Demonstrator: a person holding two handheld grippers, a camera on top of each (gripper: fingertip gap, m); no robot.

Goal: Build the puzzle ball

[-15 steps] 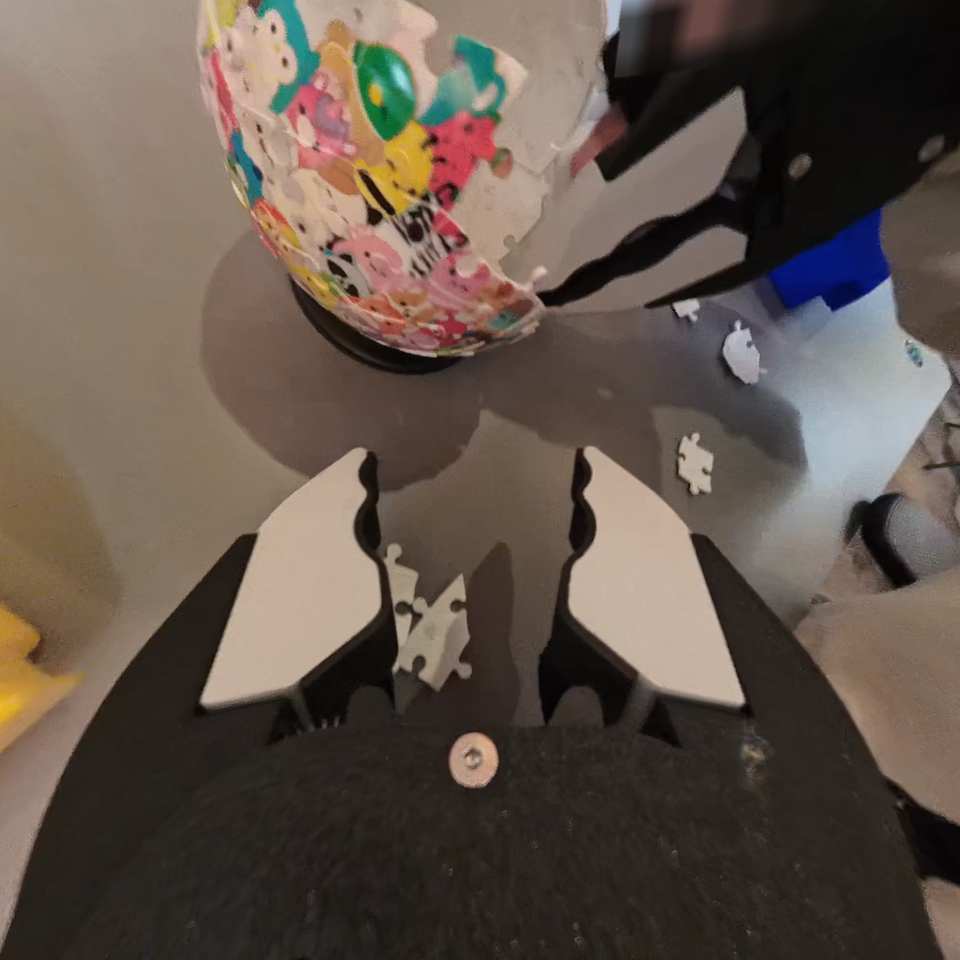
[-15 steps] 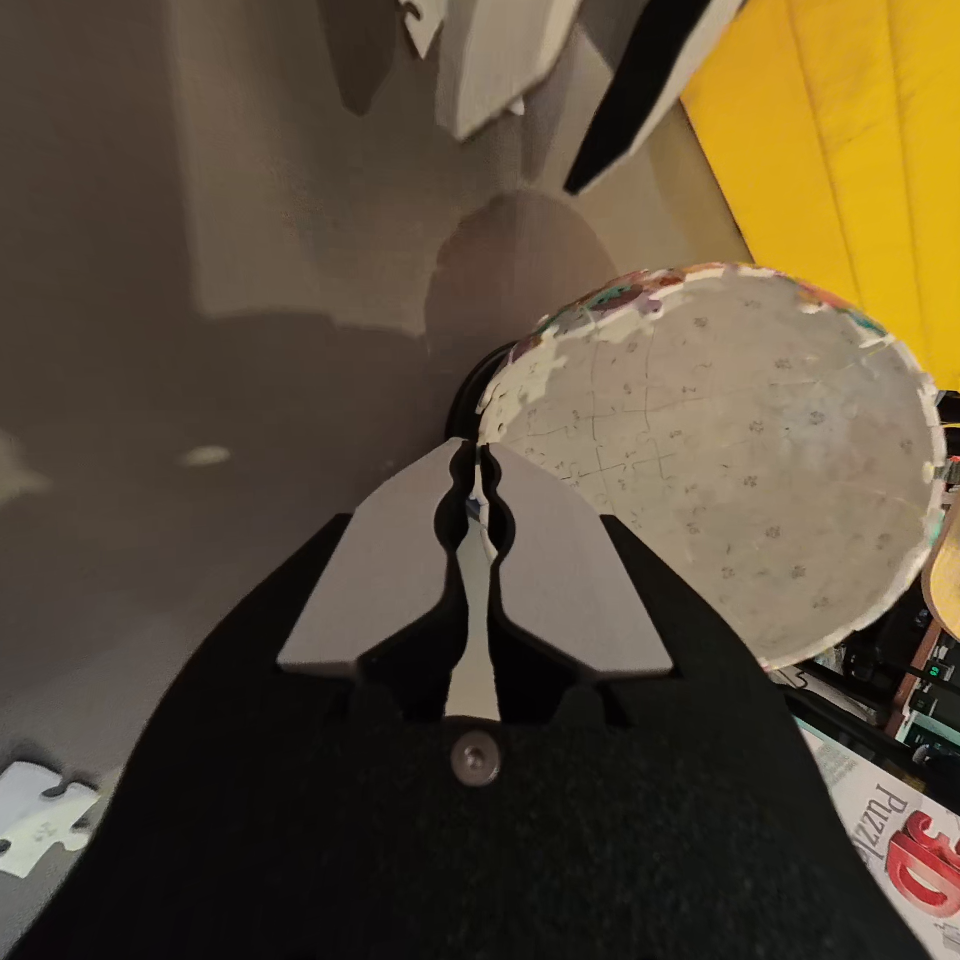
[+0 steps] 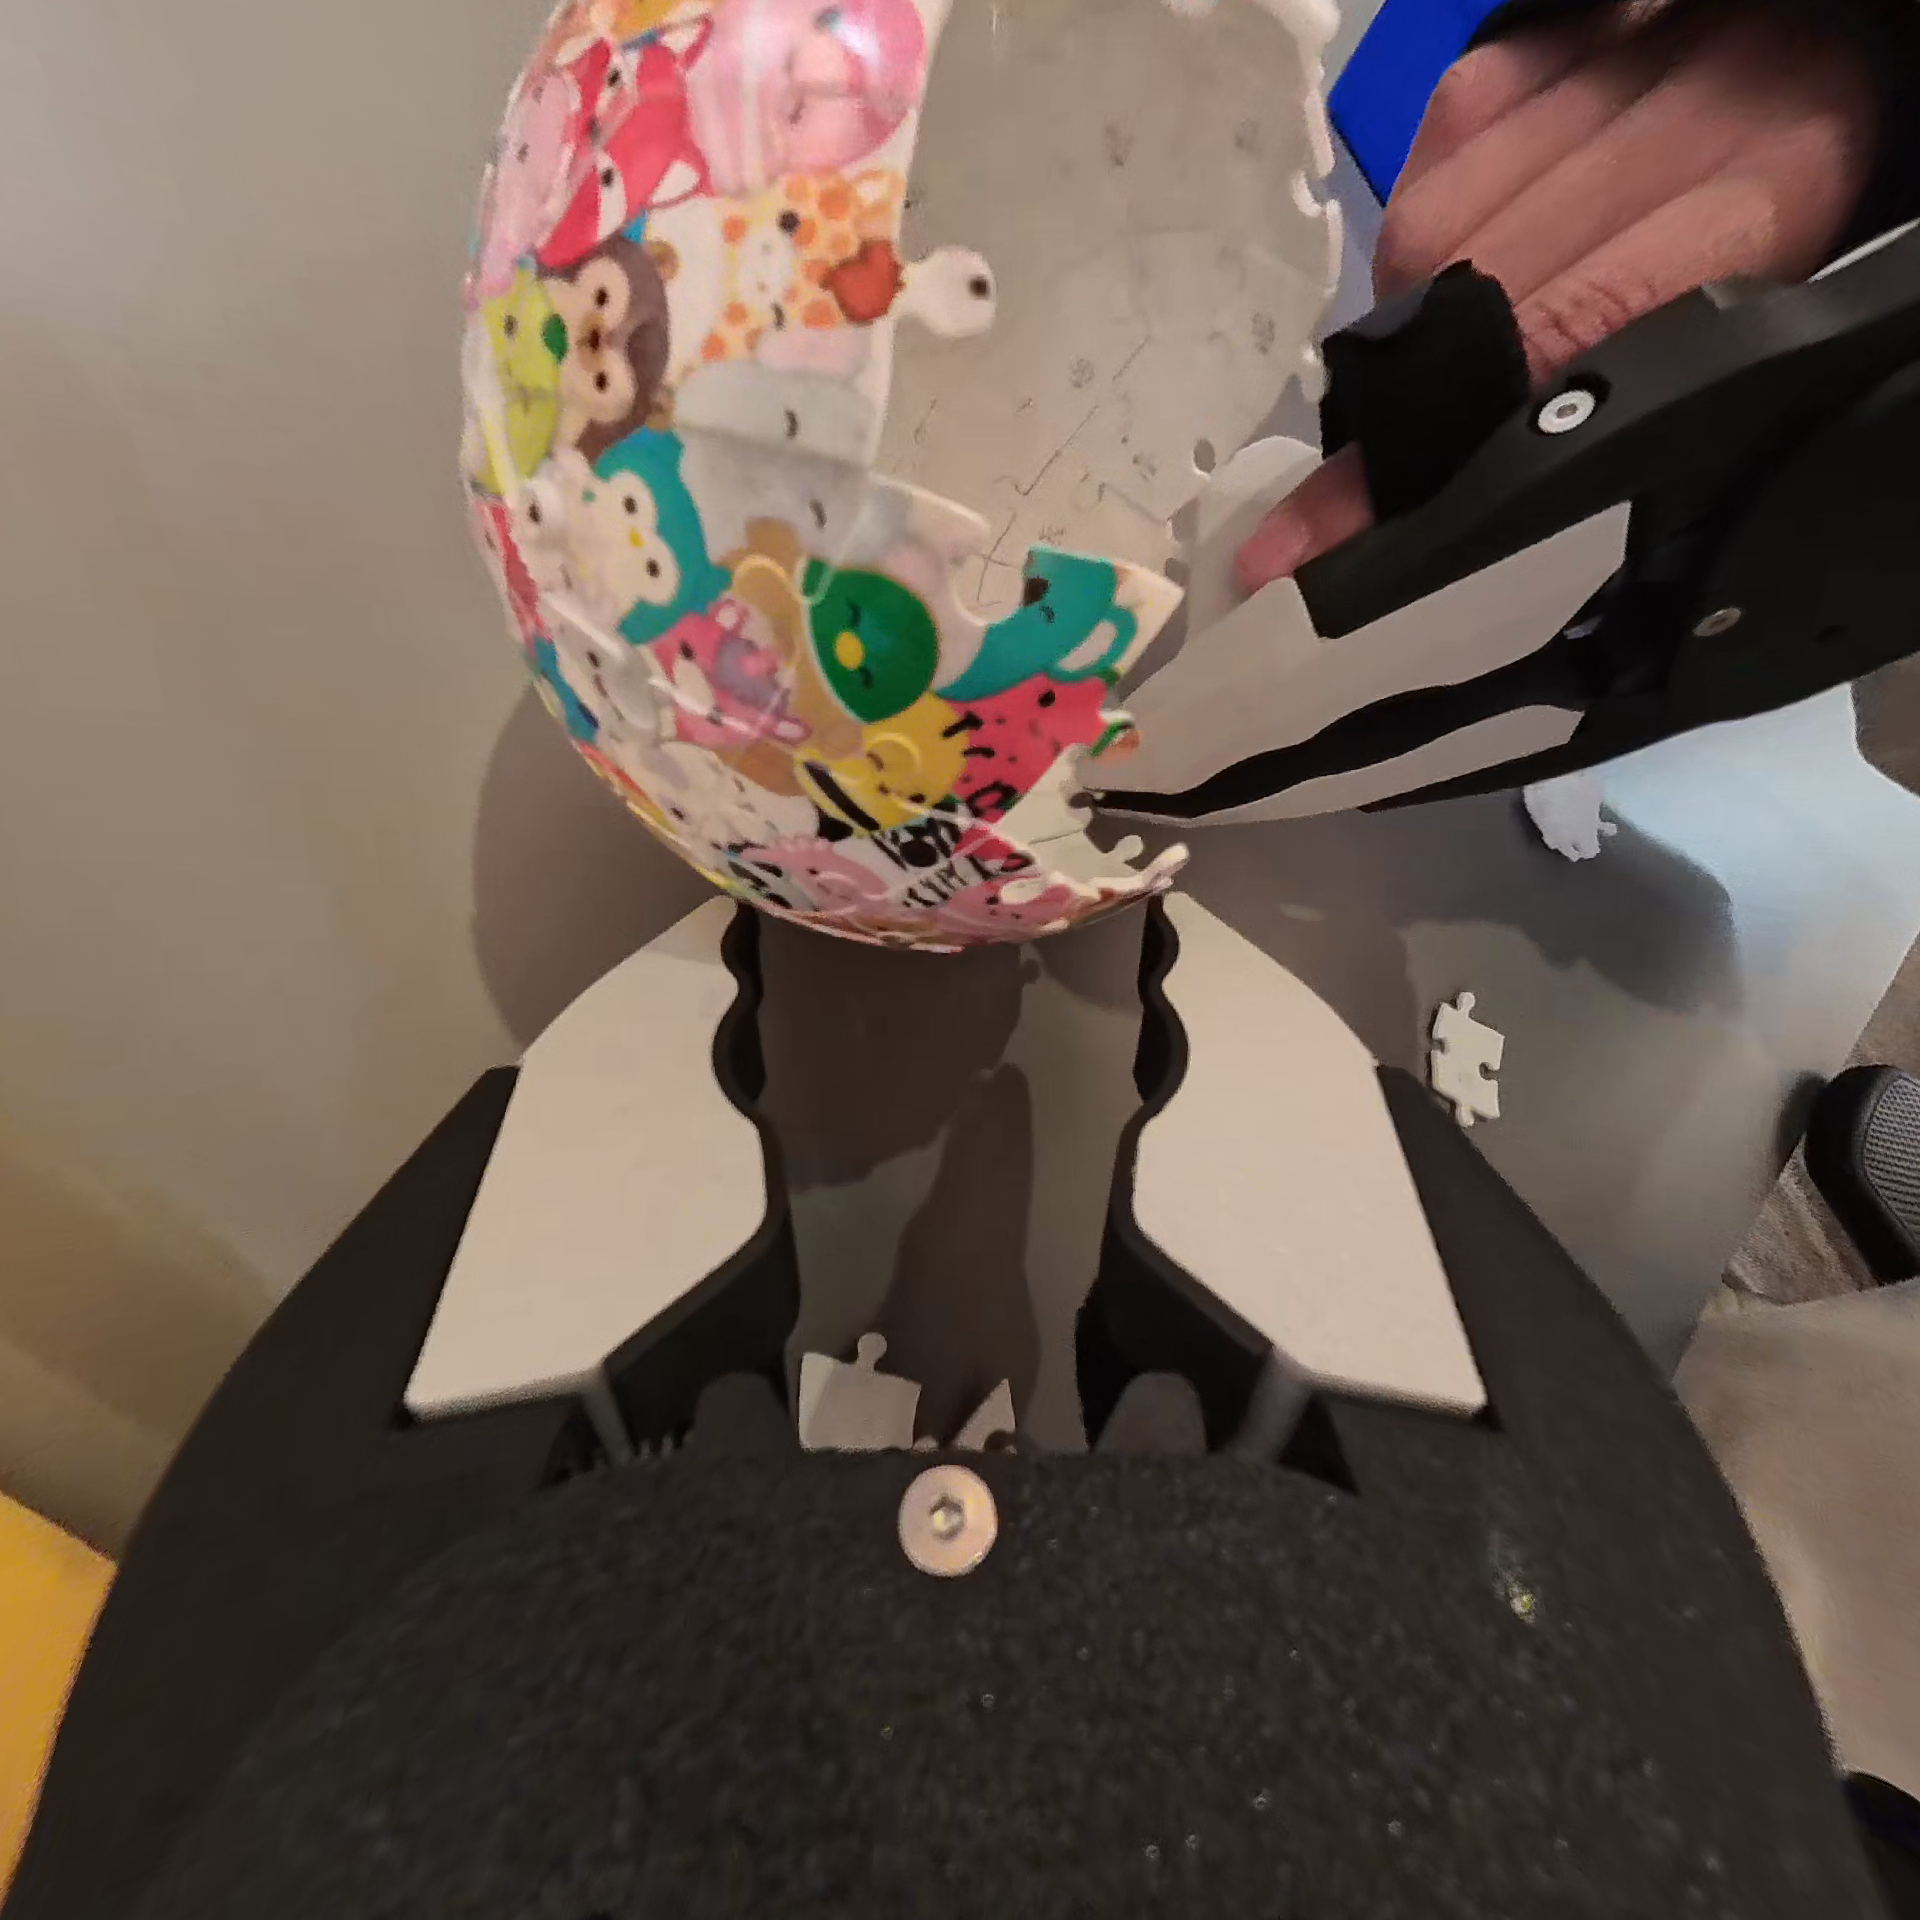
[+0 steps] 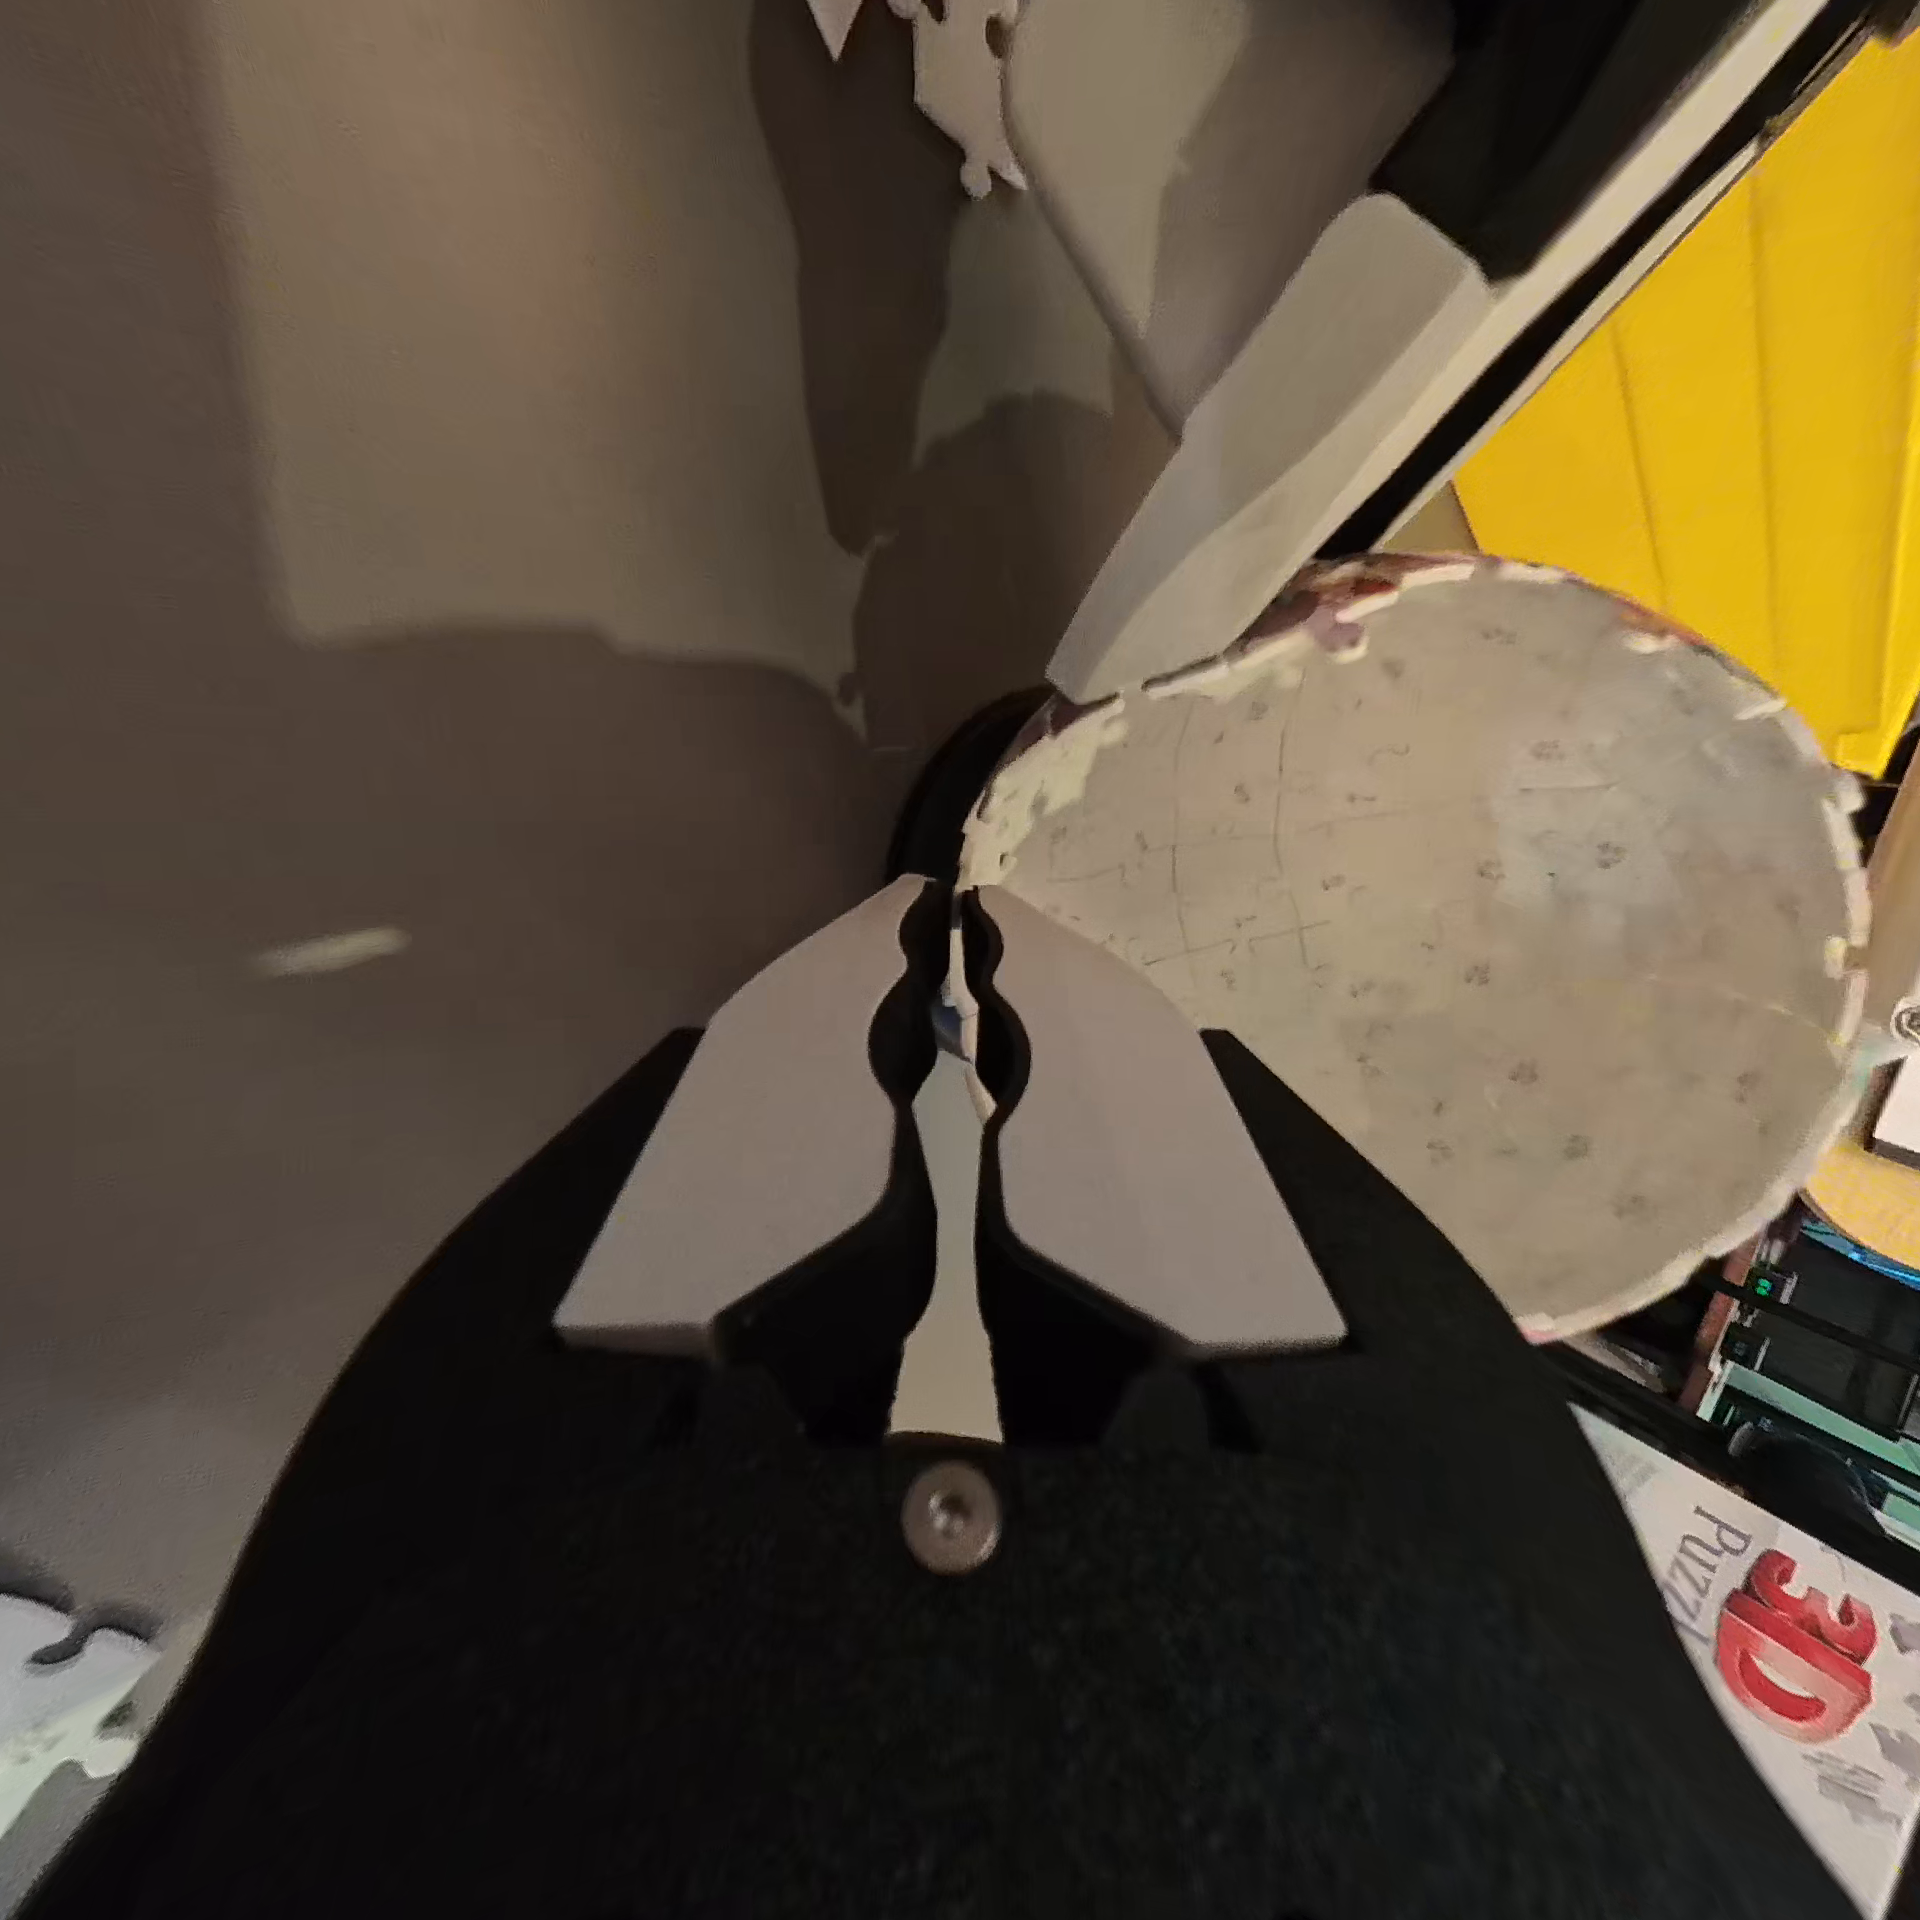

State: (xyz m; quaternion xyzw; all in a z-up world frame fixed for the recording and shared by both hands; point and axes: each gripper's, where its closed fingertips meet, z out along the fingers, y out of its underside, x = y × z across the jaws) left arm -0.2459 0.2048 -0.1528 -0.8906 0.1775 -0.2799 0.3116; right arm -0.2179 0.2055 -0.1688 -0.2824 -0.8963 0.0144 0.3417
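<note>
- The puzzle ball [image 3: 727, 499] is standing as a partly built shell in the middle of the grey surface [image 3: 260, 727], its printed outside facing left and its plain white inside [image 4: 1455, 987] showing through the open right side.
- A black ring stand [image 4: 925, 810] is showing under the ball at its base.
- The right tool [image 4: 951, 904] is gripping, its two fingers drawn nearly together on a thin puzzle piece [image 4: 954, 1039] held edge-on between them, right at the lower rim of the shell.
- In the left wrist view the right tool [image 3: 1101, 774] is reaching in from the right, tips touching the ball's broken edge; a hand [image 3: 1579, 197] is holding it from behind.
- The left tool [image 3: 951, 935] is standing wide apart and holding nothing, its tips just near the bottom of the ball.
- In the right wrist view one finger [image 4: 1247, 520] of the left tool is lying against the far rim of the shell.
- Loose white pieces [image 3: 883, 1403] are lying on the surface between the left tool's fingers near their roots; another loose piece [image 3: 1465, 1060] is lying to the right, apart from the ball.
- A yellow object [image 4: 1714, 468] is standing at the far right beyond the ball, and a printed box [image 4: 1818, 1662] is lying at the near right edge.
</note>
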